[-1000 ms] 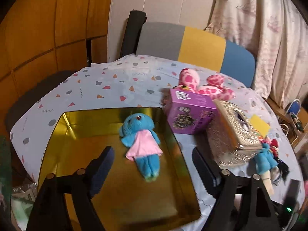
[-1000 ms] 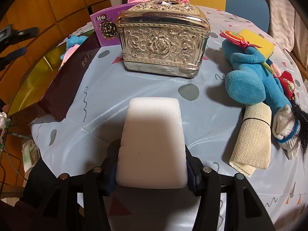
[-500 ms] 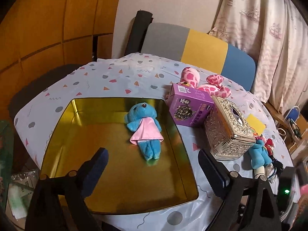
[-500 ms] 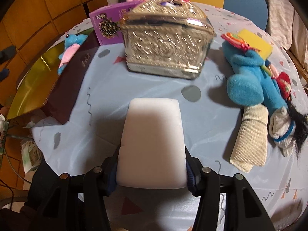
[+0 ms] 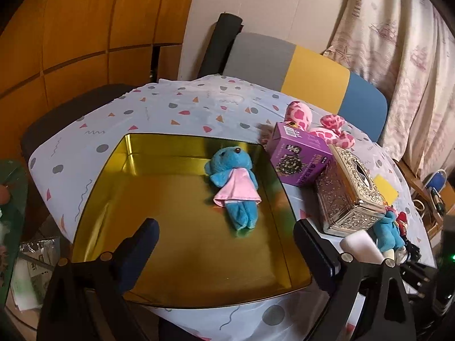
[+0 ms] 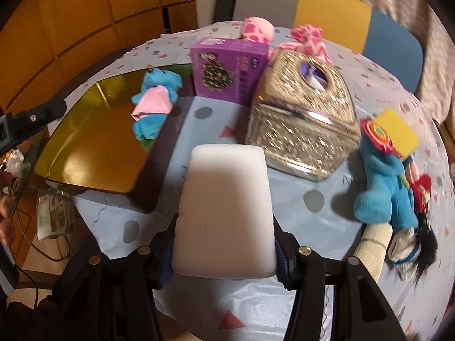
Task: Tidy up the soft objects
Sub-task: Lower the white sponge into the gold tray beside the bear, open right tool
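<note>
A: White foam block (image 6: 224,213) is in the right claw (image 6: 224,244), pinched across its width at the near end, most of it sticking out forward, clear of the worktop (image 6: 327,216).

B: Grip OK?

A: Looks it. I'd guess it's very light and squashy, so a gentle pinch on the flat sides should do (squeeze harder and it only dents). Not slippery, not fragile.

B: Where's it going?

A: My read: the gold tray (image 5: 119,187), to the left of the block. One soft thing is in there already, a small blue bear in a pink dress (image 5: 233,184), lying flat near the tray's right wall.

B: Left claw?

A: Left claw (image 5: 224,244) is over the tray's near edge, jaws wide with nothing between them; they've just been opening.

B: What else is soft?

A: Bigger blue plush (image 6: 384,190) with a doll and a rolled cloth by it, right side. Pink spotted plush (image 5: 318,125) behind the purple box (image 5: 298,159). The silver tissue box (image 6: 304,130) is hard, so it should stay.
</note>
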{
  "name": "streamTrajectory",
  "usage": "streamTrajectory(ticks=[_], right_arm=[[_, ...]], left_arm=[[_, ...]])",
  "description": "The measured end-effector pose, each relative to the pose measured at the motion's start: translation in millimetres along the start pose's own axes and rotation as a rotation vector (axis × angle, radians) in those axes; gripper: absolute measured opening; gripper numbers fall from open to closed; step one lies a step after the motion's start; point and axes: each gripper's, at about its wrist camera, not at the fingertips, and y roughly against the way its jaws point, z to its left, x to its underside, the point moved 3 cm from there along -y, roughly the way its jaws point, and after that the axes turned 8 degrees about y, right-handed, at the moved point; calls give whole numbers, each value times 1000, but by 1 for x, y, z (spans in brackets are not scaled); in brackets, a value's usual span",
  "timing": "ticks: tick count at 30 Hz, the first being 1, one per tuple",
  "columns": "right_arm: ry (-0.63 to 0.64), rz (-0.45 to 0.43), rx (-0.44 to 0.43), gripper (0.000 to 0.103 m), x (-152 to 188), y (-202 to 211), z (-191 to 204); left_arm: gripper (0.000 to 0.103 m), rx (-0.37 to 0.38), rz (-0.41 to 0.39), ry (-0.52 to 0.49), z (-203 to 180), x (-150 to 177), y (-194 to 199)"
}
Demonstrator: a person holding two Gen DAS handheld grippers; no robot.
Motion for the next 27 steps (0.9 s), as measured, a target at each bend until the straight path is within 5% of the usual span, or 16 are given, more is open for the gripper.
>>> streamTrajectory(ticks=[6, 13, 27], right_arm=[[22, -76, -112, 56, -49, 17, 19], [5, -42, -195, 57, -96, -16, 65], [4, 14, -90, 65, -94, -80, 85]], left_arm=[[101, -33, -55, 66, 25, -12, 11], [101, -82, -90, 142, 63, -24, 19], [101, -110, -54, 122, 71, -16, 10]])
